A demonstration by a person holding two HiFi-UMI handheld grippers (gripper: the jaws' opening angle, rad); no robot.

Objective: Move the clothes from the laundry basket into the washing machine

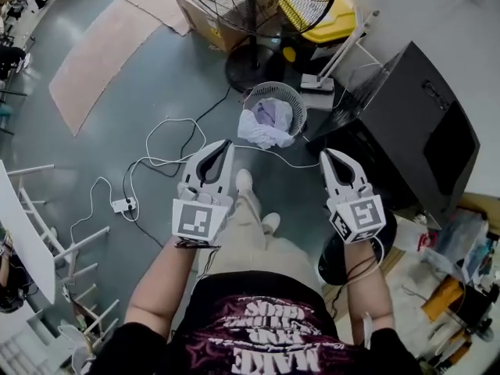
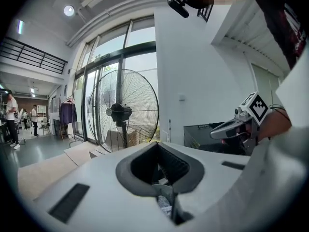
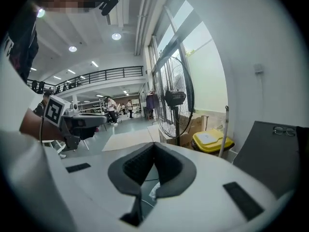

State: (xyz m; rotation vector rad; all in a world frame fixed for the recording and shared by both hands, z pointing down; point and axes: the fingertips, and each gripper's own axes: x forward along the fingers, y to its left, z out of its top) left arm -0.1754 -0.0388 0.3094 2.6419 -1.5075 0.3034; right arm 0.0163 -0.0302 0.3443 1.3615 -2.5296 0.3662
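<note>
A round white wire laundry basket [image 1: 275, 100] stands on the grey floor ahead of me. It holds purple clothes [image 1: 272, 114], and a white garment [image 1: 260, 132] hangs over its near rim. The black washing machine [image 1: 415, 128] stands just right of it. My left gripper [image 1: 226, 144] hovers shut and empty, short of the basket and to its left. My right gripper [image 1: 326, 155] is shut and empty too, in front of the machine. The left gripper view shows its own jaws [image 2: 157, 145] closed, with the right gripper [image 2: 232, 127] beside it. The right gripper view shows closed jaws [image 3: 153, 144].
A large pedestal fan [image 1: 255, 8] stands behind the basket, with a yellow bin [image 1: 329, 16] and cardboard boxes beside it. Cardboard sheets [image 1: 100, 47] lie far left. White cables and a power strip [image 1: 124, 205] trail across the floor at left. A white rack [image 1: 48, 241] is near left.
</note>
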